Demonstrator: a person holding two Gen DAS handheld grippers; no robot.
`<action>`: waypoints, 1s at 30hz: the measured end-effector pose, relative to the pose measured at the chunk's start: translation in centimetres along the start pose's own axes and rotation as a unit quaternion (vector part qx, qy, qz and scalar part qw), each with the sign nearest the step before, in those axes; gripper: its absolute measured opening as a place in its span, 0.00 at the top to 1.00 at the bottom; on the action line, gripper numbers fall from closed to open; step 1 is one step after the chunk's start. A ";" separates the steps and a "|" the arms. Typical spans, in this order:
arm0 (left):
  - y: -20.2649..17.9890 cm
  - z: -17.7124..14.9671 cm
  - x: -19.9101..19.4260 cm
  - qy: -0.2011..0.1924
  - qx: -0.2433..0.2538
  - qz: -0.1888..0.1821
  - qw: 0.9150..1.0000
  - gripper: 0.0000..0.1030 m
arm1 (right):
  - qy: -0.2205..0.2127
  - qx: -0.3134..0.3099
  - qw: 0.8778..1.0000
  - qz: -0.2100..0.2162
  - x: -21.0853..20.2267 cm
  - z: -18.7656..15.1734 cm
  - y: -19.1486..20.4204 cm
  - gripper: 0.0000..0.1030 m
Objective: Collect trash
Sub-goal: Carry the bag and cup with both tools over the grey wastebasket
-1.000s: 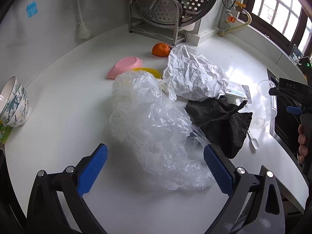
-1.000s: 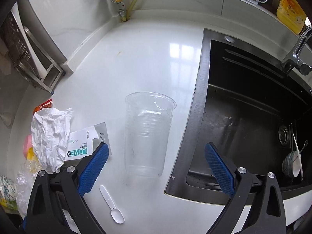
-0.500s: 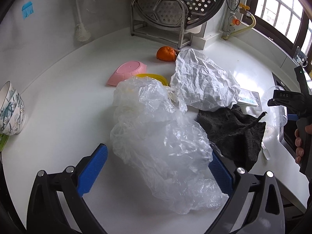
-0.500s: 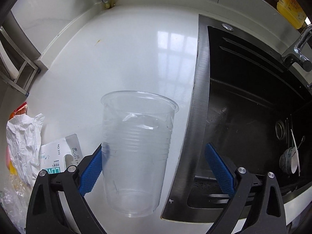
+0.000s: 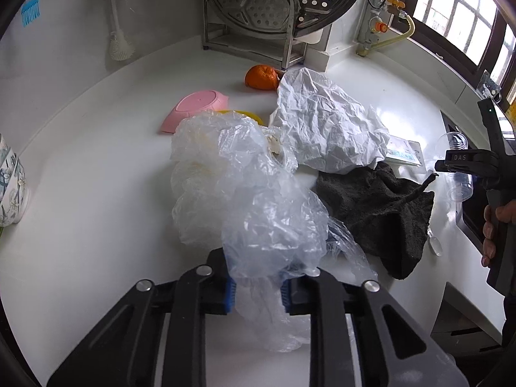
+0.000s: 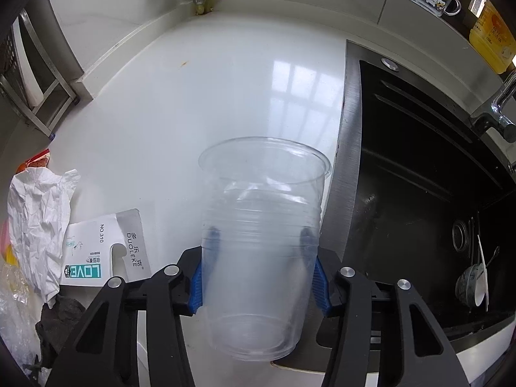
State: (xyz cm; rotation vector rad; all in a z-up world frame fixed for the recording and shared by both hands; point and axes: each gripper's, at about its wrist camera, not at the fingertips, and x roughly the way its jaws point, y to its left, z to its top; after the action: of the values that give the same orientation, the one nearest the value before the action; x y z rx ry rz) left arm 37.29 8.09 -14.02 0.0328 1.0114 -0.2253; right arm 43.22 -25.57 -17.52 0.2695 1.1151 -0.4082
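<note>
My left gripper [image 5: 258,285] is shut on the near end of a crumpled clear plastic bag [image 5: 245,200] that lies on the white counter [image 5: 96,193]. Behind the bag sit crumpled white paper [image 5: 325,125], a dark grey cloth [image 5: 377,213] and a white packet [image 5: 404,151]. My right gripper [image 6: 259,277] is shut on a clear plastic cup [image 6: 261,242], its blue pads pressed on both sides. The cup stands upright beside the sink edge. The cup [image 5: 458,167] and right gripper also show at the right of the left wrist view.
An orange [image 5: 262,76], a pink dish [image 5: 196,107] and a steel rack [image 5: 258,16] stand at the back. A patterned bowl [image 5: 9,190] sits far left. A black sink [image 6: 435,193] with dishes lies right of the cup. The packet [image 6: 106,251] and paper [image 6: 38,219] lie left.
My left gripper moved forward and closed on the plastic bag. My right gripper moved up to the cup and closed on it.
</note>
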 end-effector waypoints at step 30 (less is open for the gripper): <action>-8.4 -8.7 -19.8 -0.068 0.081 -0.080 0.991 0.93 | -0.052 0.005 0.992 0.115 -19.1 -19.7 -13.8 0.55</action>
State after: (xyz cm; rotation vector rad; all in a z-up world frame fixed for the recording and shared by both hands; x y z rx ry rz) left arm 18.21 4.48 -1.34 0.0837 0.8581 -0.4497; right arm 13.84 -26.39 -8.51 0.3775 0.9685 -0.2202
